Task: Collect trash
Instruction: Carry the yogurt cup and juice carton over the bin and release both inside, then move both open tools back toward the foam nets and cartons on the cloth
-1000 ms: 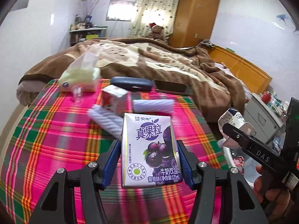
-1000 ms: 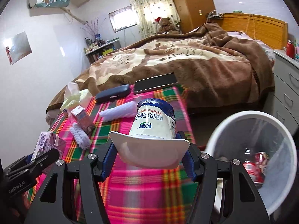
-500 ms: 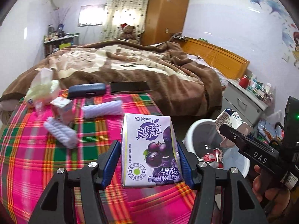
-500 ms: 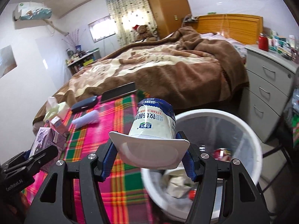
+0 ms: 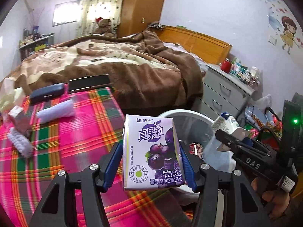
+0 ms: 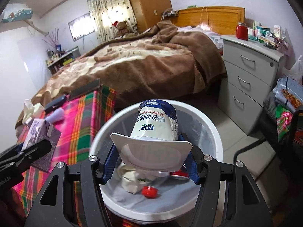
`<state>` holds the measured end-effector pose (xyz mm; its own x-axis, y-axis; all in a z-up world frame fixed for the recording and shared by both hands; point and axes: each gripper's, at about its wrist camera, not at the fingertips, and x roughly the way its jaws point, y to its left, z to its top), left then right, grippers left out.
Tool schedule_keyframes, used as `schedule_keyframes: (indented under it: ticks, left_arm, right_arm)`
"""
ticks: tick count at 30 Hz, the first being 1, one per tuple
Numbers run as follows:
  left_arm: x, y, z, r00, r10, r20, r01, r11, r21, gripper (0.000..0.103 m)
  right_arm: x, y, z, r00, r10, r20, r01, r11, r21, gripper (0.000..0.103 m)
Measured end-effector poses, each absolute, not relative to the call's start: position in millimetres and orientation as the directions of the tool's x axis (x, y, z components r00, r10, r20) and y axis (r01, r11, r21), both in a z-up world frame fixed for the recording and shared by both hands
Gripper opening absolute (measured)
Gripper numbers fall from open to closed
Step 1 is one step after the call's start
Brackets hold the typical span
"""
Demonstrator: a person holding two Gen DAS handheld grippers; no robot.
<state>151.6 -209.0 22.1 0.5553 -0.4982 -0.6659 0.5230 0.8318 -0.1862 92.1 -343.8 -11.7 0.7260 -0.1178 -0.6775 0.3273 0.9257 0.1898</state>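
Note:
My left gripper (image 5: 150, 163) is shut on a purple grape milk carton (image 5: 152, 151), held upright over the plaid table's right edge, just short of the white trash bin (image 5: 189, 114). In the right wrist view my right gripper (image 6: 150, 162) is shut on a white and blue yogurt cup (image 6: 157, 124), which hangs directly over the open bin (image 6: 217, 138). Inside the bin lie crumpled paper (image 6: 132, 181), a red cap (image 6: 149, 191) and a red can (image 6: 179, 176). The left gripper with its carton (image 6: 40, 130) shows at the left, and the right gripper with its cup (image 5: 226, 122) at the right of the left view.
On the plaid cloth (image 5: 75, 132) lie two rolled white towels (image 5: 55, 109), a small carton (image 5: 18, 118), a dark case (image 5: 47, 92) and a phone (image 5: 89, 82). A bed with a brown blanket (image 5: 132, 66) stands behind, a grey drawer unit (image 6: 250, 75) right of the bin.
Both grippers have swung right, away from the table towards the bin. The yogurt cup now hangs over the bin's opening, and the carton has reached the table's right edge.

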Motion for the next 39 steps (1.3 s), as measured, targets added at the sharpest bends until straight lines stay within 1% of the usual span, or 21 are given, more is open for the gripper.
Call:
schedule_keyframes:
  ticks: [8,12,15,17,18,35,39]
  left_arm:
    - [155.8,-244.0,6.6,0.502,-0.511,-0.698,0.564,0.805,-0.185,0.060]
    - [157.7,-255.5,0.8,0.496,-0.515,-0.699,0.573,0.799,-0.183,0.060]
    - [160.6,-261.6,-3.6,0.495,-0.500,-0.711,0.569,0.804,-0.169,0.060]
    - [161.8,-262.0,-5.5,0.494,-0.504,-0.708,0.567,0.804,-0.177,0.067]
    - [161.9,-262.3,-5.8,0.489,-0.509,-0.708,0.568,0.802,-0.184,0.069]
    - [156.0,-237.1,3.7,0.519,-0.503,-0.691,0.539,0.820,-0.192,0.070]
    - [151.8,-227.5,9.1,0.544,-0.491,-0.680,0.528,0.830,-0.177,0.070]
  right_arm:
    - [89.4,-356.2,-24.4,0.680,-0.128,-0.722,0.339,0.928,0.154,0.063]
    - [88.3,-363.5,-27.6,0.669,-0.126,-0.733,0.336,0.930,0.147,0.063]
    - [87.5,-365.8,-29.6,0.655,-0.138,-0.743,0.345,0.930,0.131,0.063]
    - [85.6,-367.0,-29.1,0.658,-0.150,-0.738,0.353,0.927,0.126,0.070]
    - [85.5,-367.8,-29.1,0.660,-0.149,-0.736,0.351,0.928,0.126,0.070]
    - [85.0,-358.9,-18.5,0.687,-0.146,-0.712,0.346,0.927,0.144,0.071]
    - [83.2,-352.4,-14.8,0.701,-0.141,-0.699,0.338,0.929,0.152,0.071]
